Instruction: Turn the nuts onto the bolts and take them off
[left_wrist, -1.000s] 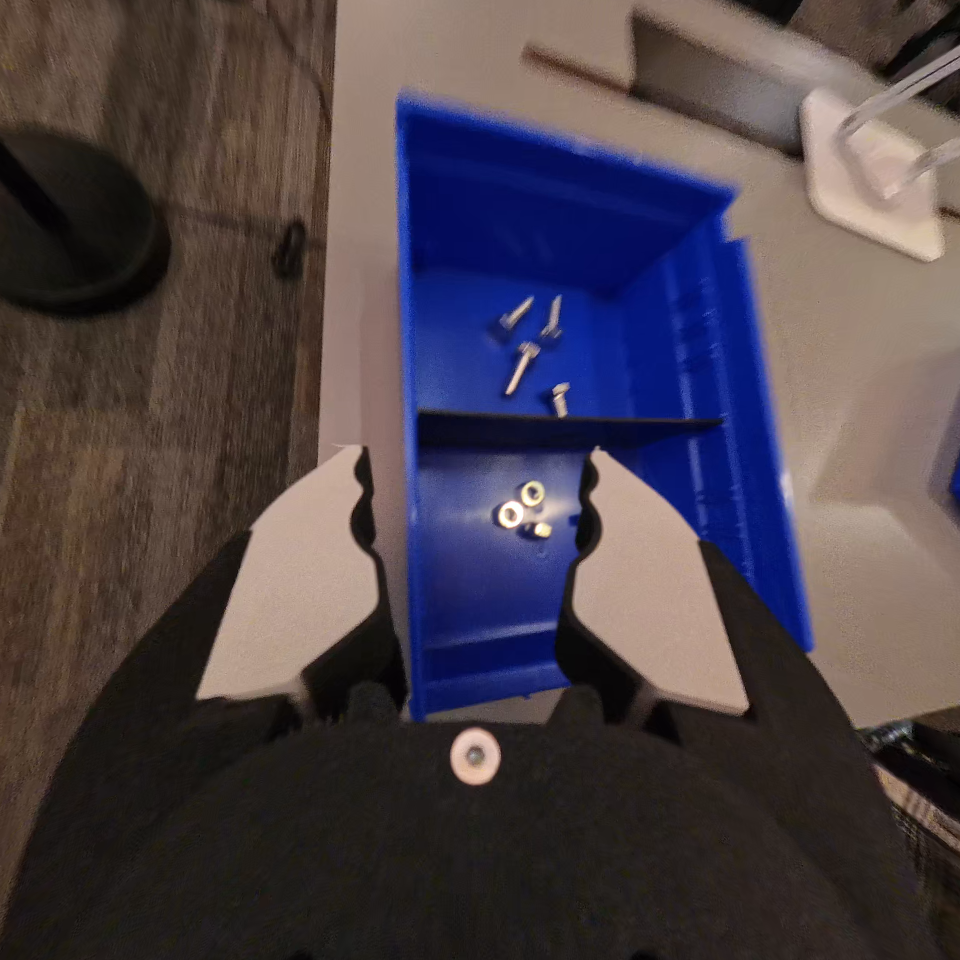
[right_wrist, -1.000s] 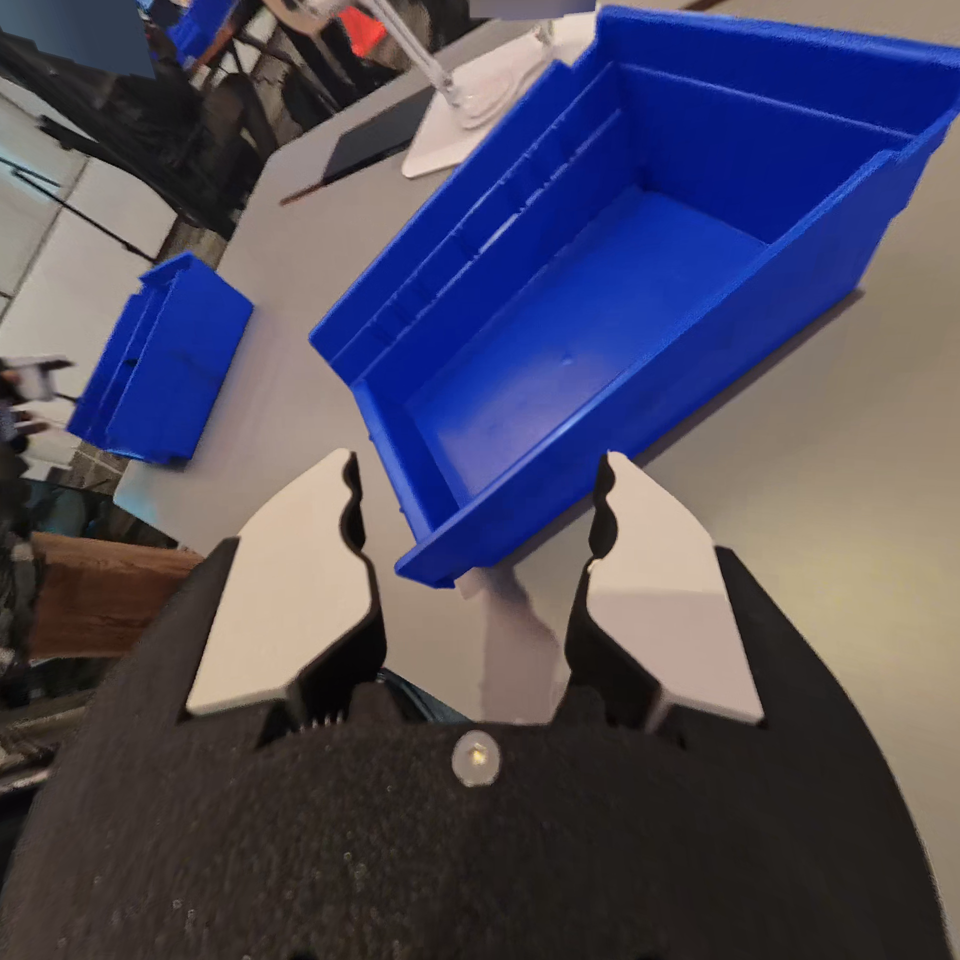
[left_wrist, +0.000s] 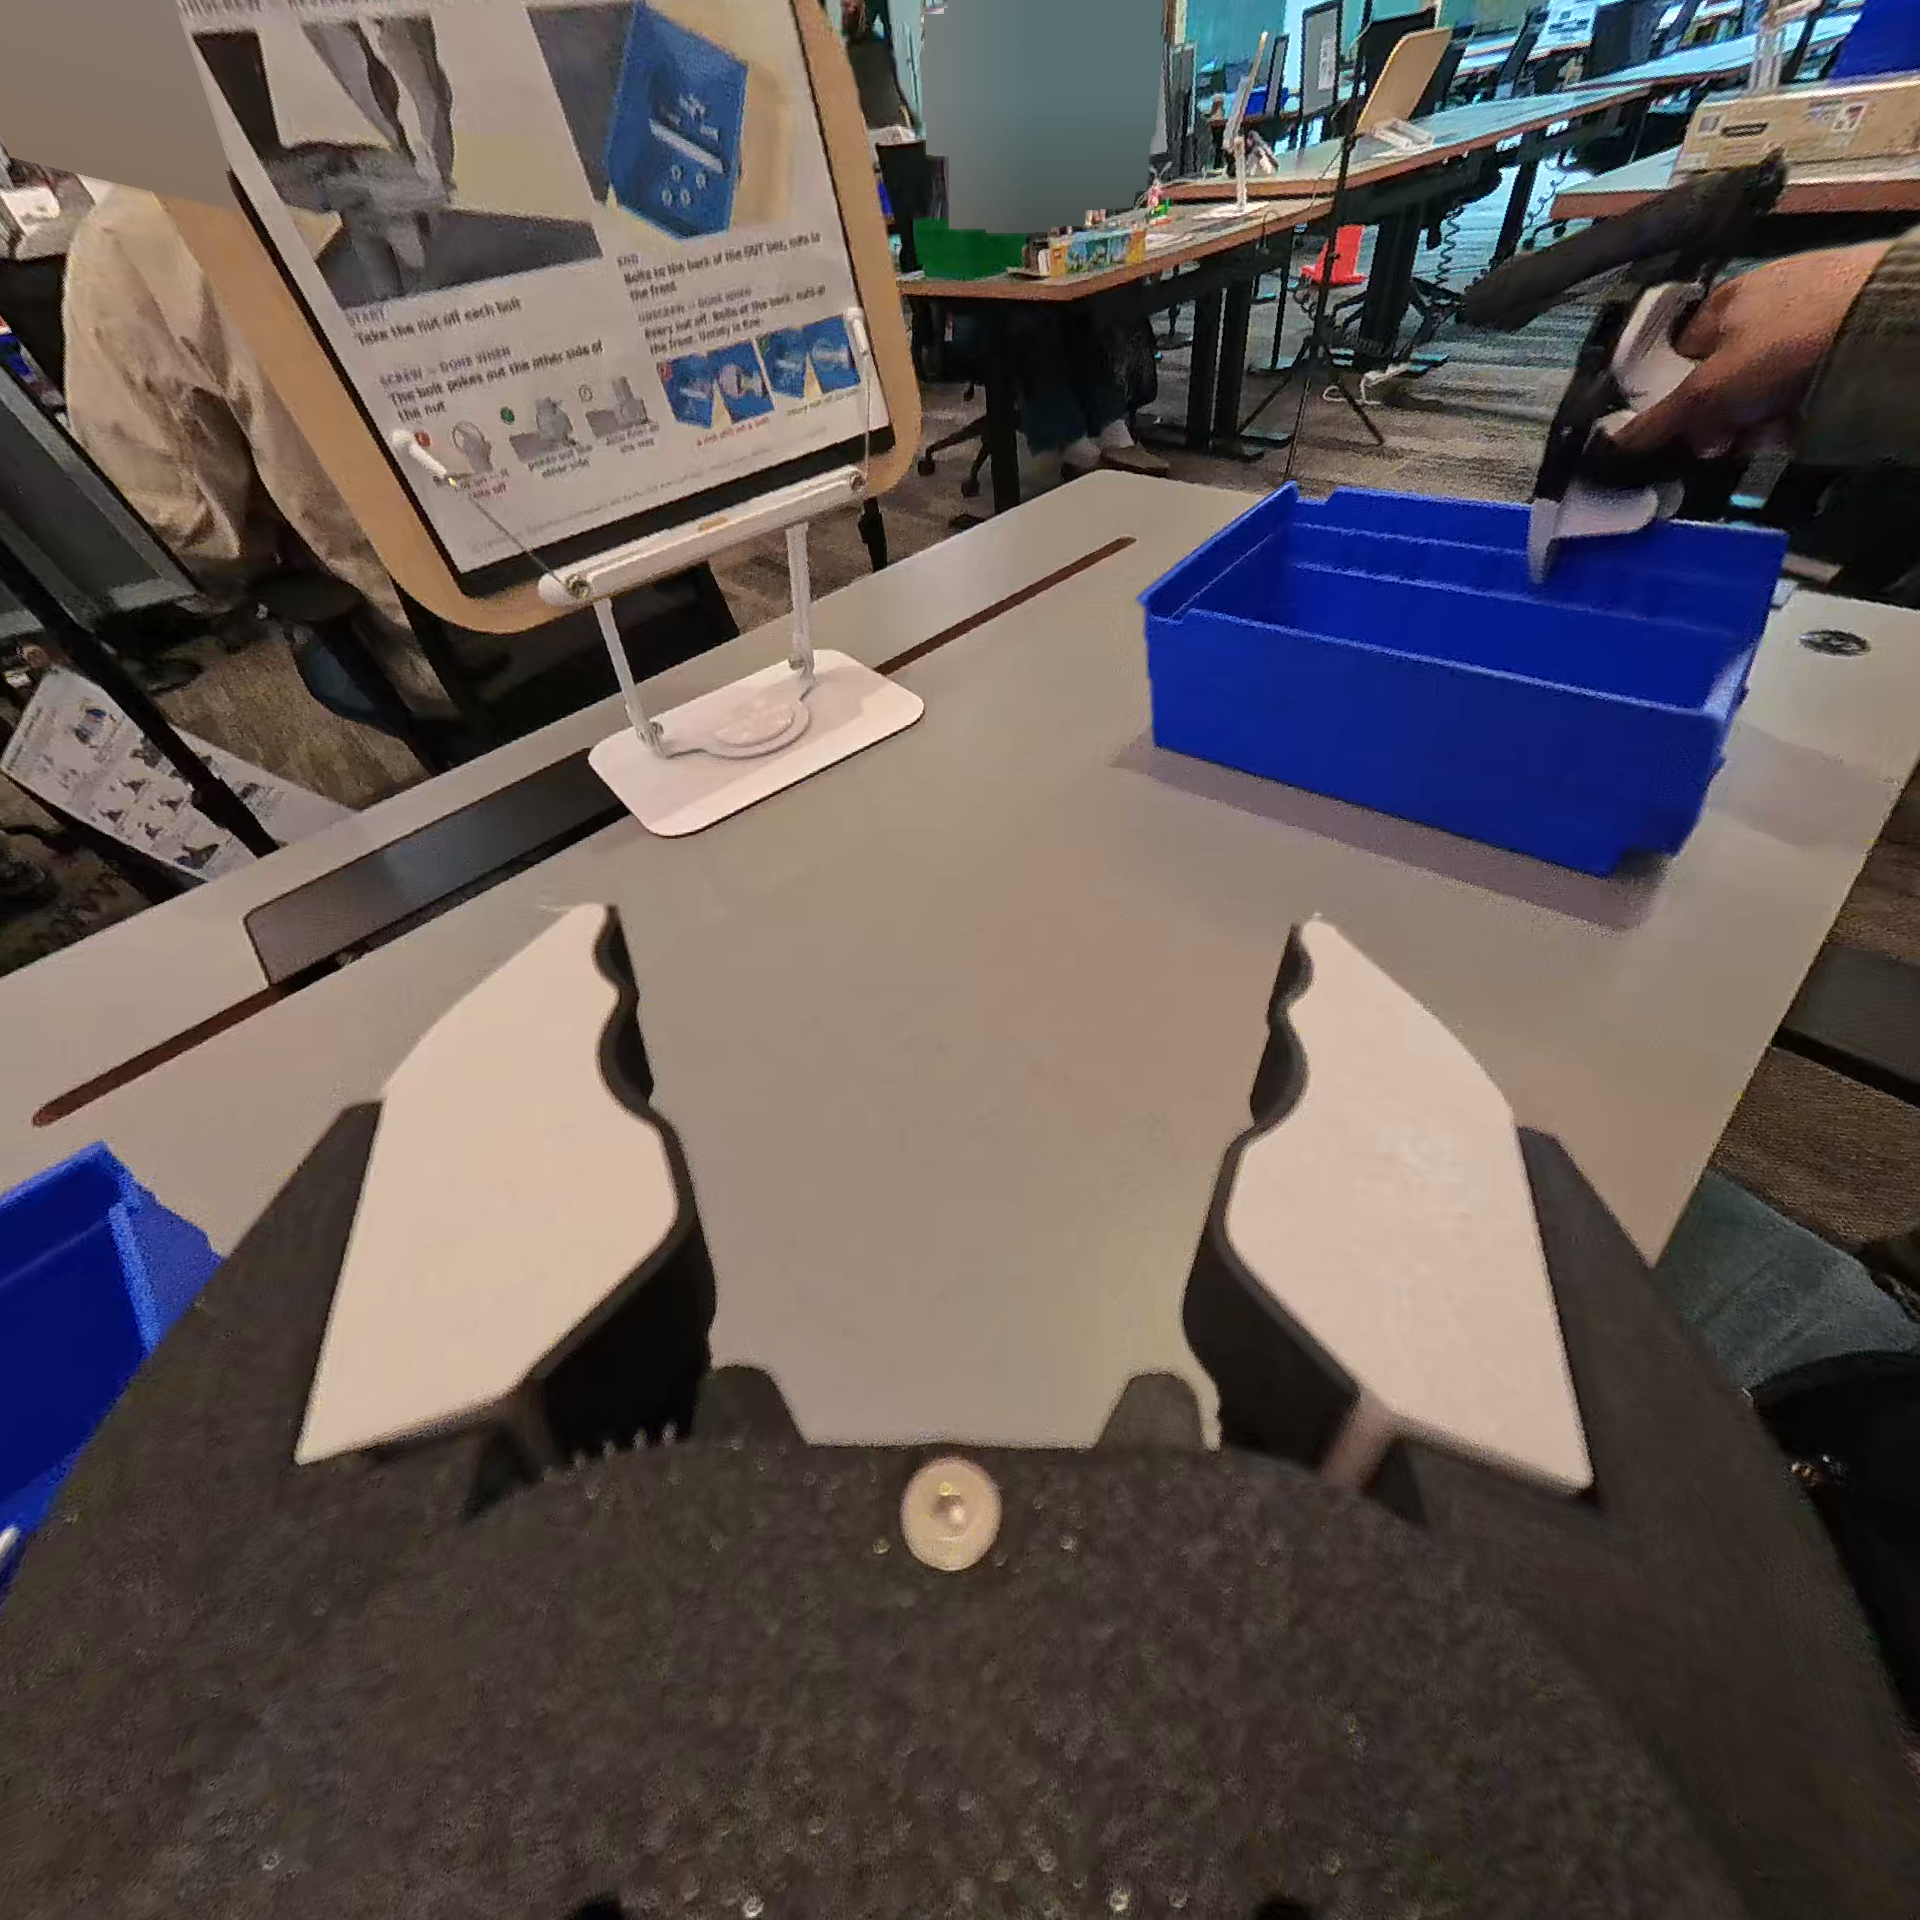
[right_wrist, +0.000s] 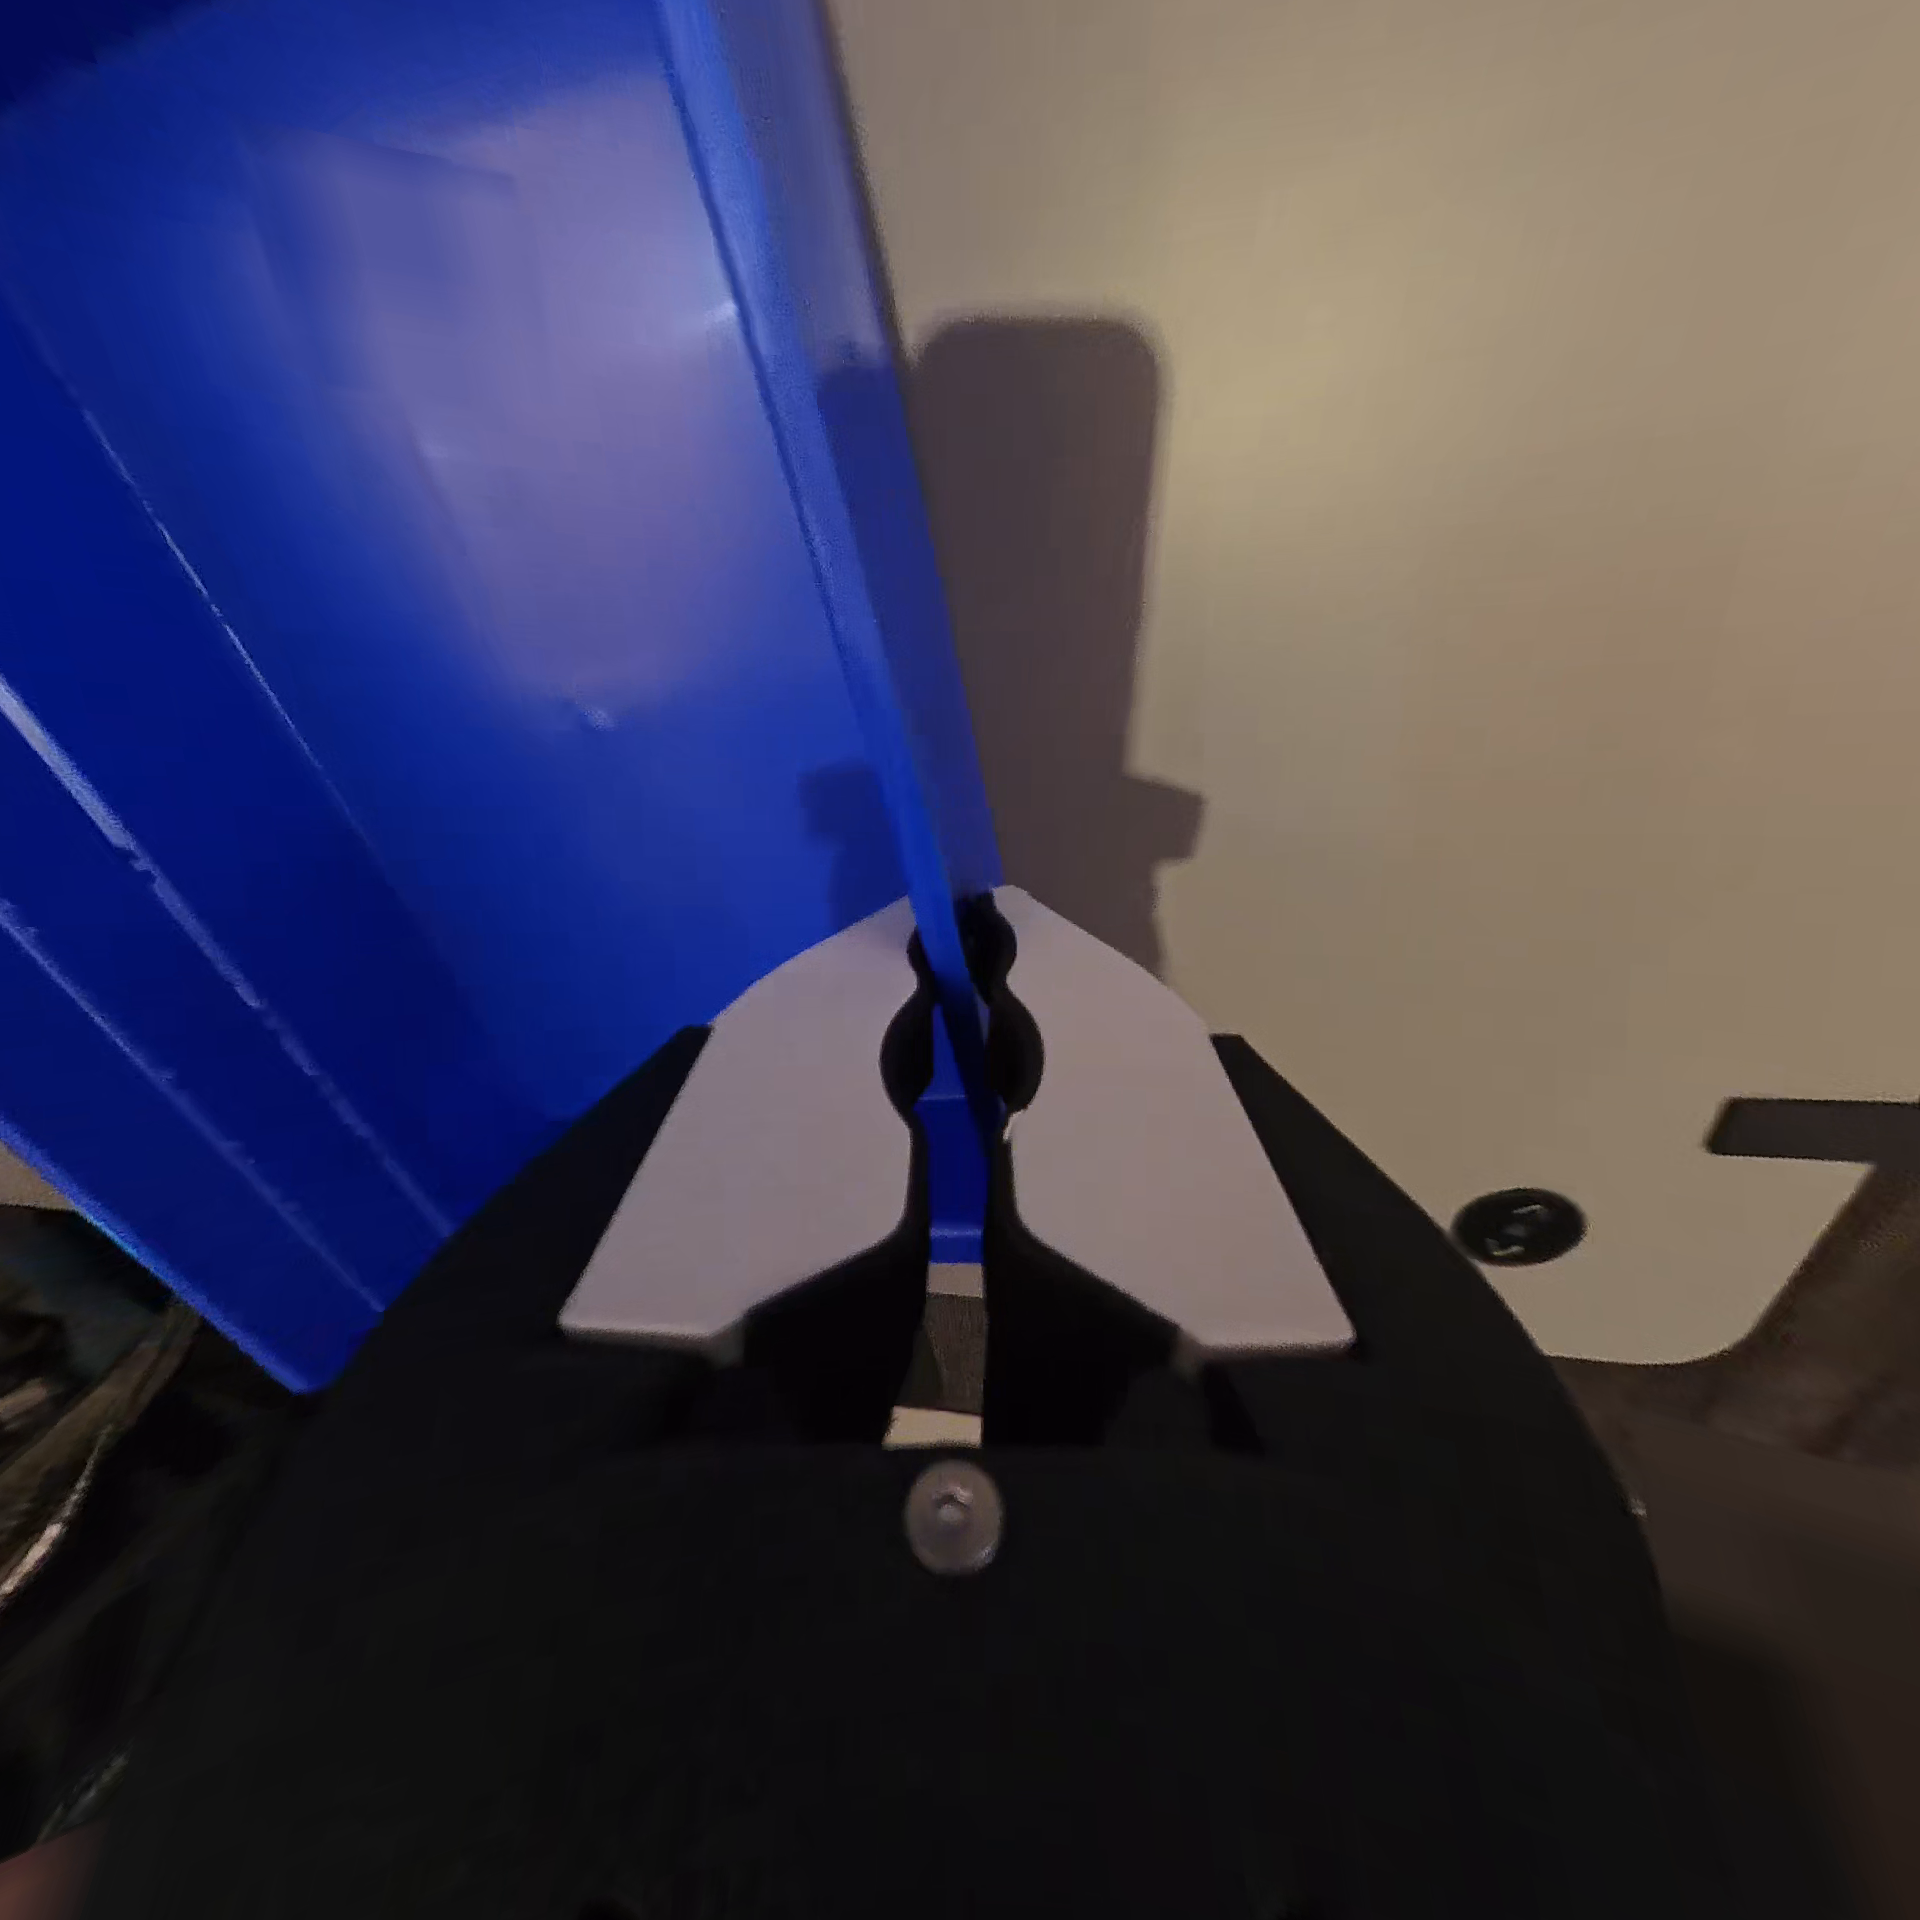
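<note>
Grey table (left_wrist: 935, 1039) carries no threaded pair (none visible); right gripper (right_wrist: 961, 935) pinches the blue bin (right_wrist: 416, 623) wall; left gripper (left_wrist: 951, 1039) gapes empty; all threading remains.

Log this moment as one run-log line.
left gripper: open, empty, above grey table | right gripper: shut on side wall of blue bin | nuts, bolts: not in view

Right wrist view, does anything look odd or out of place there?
Nothing spilled or broken. The one odd thing: the right tool is shut on the side wall of the blue bin, not on a nut or bolt. No hardware shows in that bin. The left tool is open above the bare table.
</note>
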